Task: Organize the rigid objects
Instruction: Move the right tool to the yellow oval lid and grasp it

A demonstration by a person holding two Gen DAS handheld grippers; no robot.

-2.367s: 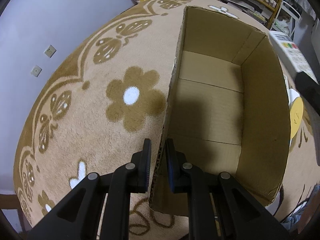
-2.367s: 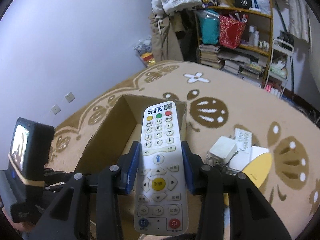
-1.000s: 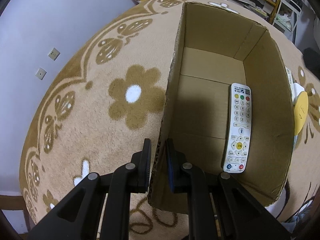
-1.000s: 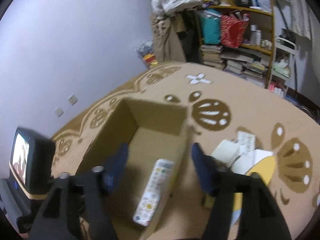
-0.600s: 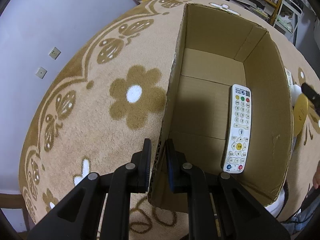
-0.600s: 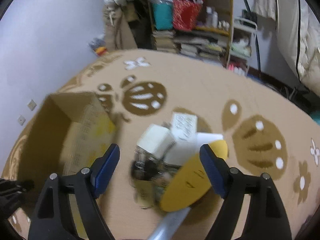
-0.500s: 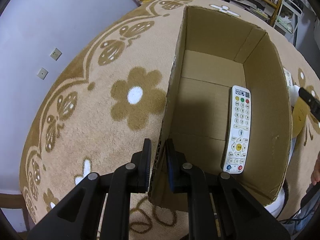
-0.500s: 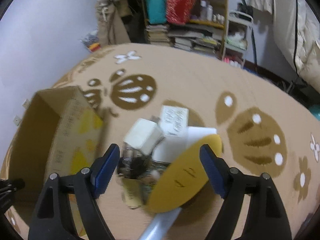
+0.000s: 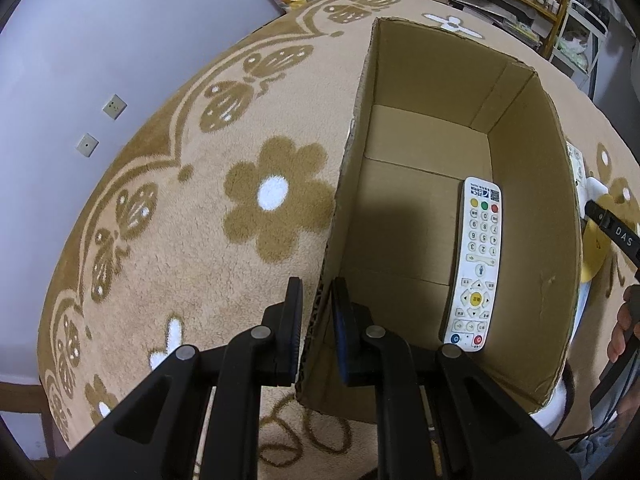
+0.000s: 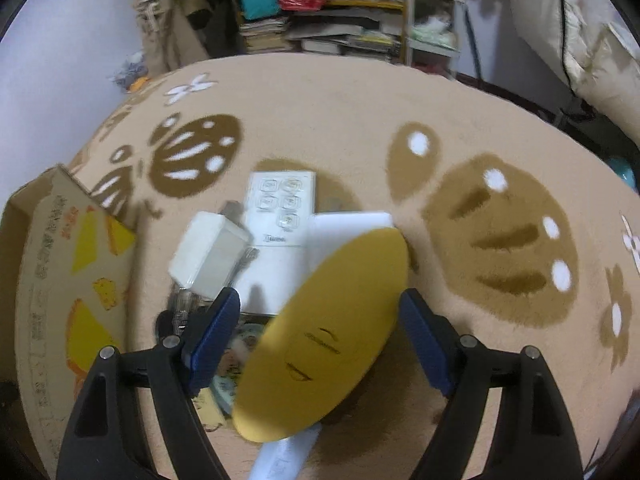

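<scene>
The left gripper [image 9: 316, 320] pinches the wall of the cardboard box [image 9: 560, 216]. A white remote [image 9: 478, 264], its logo too small to read, lies inside. The right gripper [image 10: 320, 332], marked "DAS", hangs spread above a yellow disc [image 10: 332, 328], touching nothing; its jaws have just been opening.

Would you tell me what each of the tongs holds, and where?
Left tongs clamp the cardboard box by its near wall's rim; right tongs hold nothing.
</scene>
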